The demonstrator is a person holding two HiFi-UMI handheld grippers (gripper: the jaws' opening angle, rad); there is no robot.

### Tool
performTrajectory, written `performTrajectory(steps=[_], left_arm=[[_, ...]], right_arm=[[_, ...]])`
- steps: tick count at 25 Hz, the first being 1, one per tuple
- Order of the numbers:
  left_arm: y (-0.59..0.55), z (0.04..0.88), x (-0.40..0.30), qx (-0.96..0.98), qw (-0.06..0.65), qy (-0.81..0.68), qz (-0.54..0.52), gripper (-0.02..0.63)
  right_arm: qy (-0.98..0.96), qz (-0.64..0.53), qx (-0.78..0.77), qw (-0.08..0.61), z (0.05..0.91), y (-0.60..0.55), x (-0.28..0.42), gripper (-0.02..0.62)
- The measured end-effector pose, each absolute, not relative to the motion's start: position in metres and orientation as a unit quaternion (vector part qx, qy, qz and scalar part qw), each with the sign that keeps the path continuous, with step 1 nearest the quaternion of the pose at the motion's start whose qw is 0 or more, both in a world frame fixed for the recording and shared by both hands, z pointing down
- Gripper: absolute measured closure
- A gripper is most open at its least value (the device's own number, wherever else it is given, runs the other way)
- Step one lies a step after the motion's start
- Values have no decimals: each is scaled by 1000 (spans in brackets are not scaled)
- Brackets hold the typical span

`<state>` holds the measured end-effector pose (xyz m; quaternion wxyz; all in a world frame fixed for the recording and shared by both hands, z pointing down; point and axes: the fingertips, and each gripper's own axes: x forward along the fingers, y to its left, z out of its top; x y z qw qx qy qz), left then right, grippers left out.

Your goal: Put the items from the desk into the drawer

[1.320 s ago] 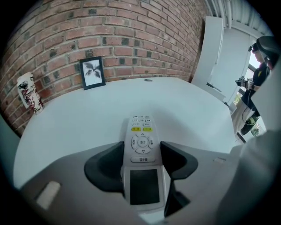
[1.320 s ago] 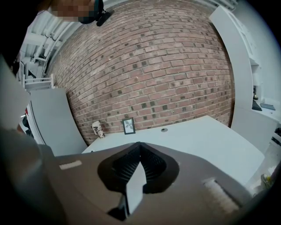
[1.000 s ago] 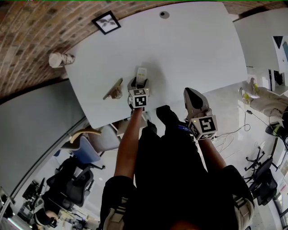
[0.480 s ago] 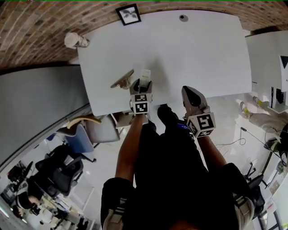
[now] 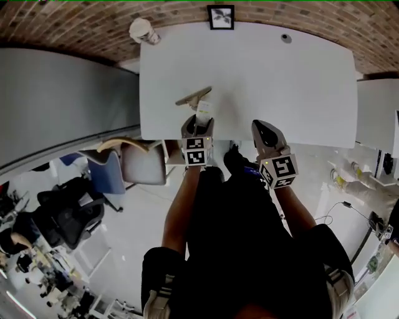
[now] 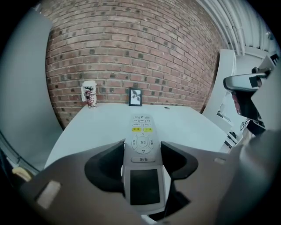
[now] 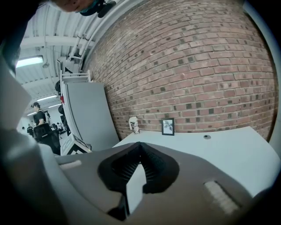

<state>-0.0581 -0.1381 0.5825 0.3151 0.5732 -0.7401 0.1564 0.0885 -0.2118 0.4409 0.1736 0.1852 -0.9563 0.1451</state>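
Left gripper (image 5: 198,124) jaws clamp the remote (image 6: 141,145) at the surface's (image 5: 280,81) near edge, with nothing visibly stowed yet. Right gripper (image 5: 264,129) jaws are pinched together, empty. Tan item (image 5: 192,96), cup (image 5: 142,29) and frame (image 5: 221,16) remain.

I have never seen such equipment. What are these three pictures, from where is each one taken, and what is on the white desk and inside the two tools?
There is no robot here. A person stands at a white desk and holds a two-jaw gripper in each hand. One picture comes from a camera on the person's head, looking steeply down. The other two come from cameras that ride on the grippers and look along their jaws. The left gripper is closed on a white remote control. The right gripper has its jaws together and holds nothing. On the desk are a tan object that I cannot identify, and, near the brick wall, a patterned cup and a small picture frame.
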Motion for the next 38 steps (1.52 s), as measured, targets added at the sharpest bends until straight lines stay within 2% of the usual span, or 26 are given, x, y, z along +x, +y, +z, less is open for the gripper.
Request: performTrajectory(steps=[14, 26, 38], left_arm=[[16, 543, -101, 528, 297, -787, 117, 330], [104, 570, -108, 522, 320, -784, 100, 330], [137, 636, -92, 506, 382, -766, 106, 330]], right_arm=[[-976, 111, 96, 161, 415, -85, 1, 592], [-977, 100, 84, 170, 414, 4, -23, 592], [-965, 112, 66, 228, 486, 35, -33, 592]])
